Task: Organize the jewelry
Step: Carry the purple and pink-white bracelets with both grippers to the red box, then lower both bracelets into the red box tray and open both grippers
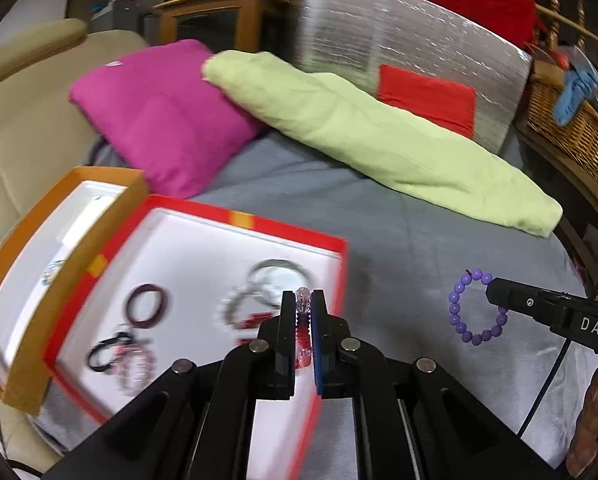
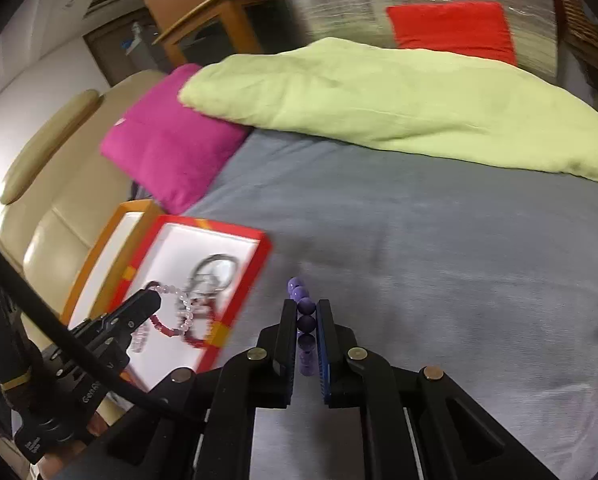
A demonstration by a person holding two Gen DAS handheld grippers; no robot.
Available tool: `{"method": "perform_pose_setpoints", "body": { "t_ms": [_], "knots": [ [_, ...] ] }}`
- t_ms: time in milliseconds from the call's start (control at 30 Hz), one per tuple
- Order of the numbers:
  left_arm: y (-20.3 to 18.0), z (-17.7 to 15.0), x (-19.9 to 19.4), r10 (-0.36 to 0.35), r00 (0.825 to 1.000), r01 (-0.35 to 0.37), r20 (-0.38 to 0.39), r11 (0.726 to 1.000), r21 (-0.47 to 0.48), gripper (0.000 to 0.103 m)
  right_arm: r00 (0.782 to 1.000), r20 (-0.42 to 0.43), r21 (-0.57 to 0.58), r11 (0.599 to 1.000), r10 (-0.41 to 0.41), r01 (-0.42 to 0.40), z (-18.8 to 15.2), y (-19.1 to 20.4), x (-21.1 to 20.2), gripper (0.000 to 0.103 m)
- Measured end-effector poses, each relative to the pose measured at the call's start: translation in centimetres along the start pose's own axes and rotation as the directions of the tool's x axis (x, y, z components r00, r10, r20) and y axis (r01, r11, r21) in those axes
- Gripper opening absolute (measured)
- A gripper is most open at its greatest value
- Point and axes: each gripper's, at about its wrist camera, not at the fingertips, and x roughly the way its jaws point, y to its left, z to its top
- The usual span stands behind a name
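Grey bedspread (image 2: 419, 240) | 2 boxes | left fingers (image 1: 303, 322) pinch 1 pink-red bracelet (image 1: 303, 334) | right fingers (image 2: 307, 332) pinch 1 purple bracelet (image 2: 305, 320)

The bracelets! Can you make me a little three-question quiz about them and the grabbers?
1. True or false: the right gripper has its jaws shut on the purple bead bracelet.
2. What does the left gripper hold? A) a pink and red bead bracelet B) a watch C) a key
3. What colour rim has the box under the left gripper?

Key: 1 true; 2 A; 3 red.
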Motion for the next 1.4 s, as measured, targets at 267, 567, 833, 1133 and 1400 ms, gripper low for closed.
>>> {"method": "perform_pose_setpoints", "body": {
  "t_ms": [267, 567, 833, 1133, 1400],
  "knots": [
    [5.6, -0.8, -0.2, 0.052, 0.999, -0.053, -0.012, 0.996, -0.067, 0.007, 0.997, -0.045, -0.061, 0.996, 0.068, -0.071, -0.4, 6.5, 3.0, 0.01],
    [8.6, -2.1, 1.0, 0.056, 0.997, -0.061, -0.049, 0.992, -0.111, 0.007, 0.991, -0.091, -0.086, 0.99, 0.103, -0.11, 0.4, 10.9, 8.0, 0.01],
    [8.9, -3.5, 2.6, 0.032, 0.995, -0.043, -0.089, 0.992, -0.12, 0.007, 0.983, -0.13, -0.079, 0.987, 0.131, -0.142, 2.1, 12.4, 13.0, 0.01],
    [9.1, -3.4, 3.7, 0.044, 0.992, -0.058, -0.114, 0.991, -0.121, 0.007, 0.983, -0.164, -0.083, 0.992, 0.082, -0.097, 3.0, 11.6, 16.8, 0.011],
    [8.7, -3.5, 3.0, 0.084, 0.986, -0.102, -0.147, 0.987, -0.121, 0.036, 0.991, -0.105, -0.058, 0.994, 0.089, -0.095, 2.9, 9.9, 14.4, 0.053]
  ]
}}
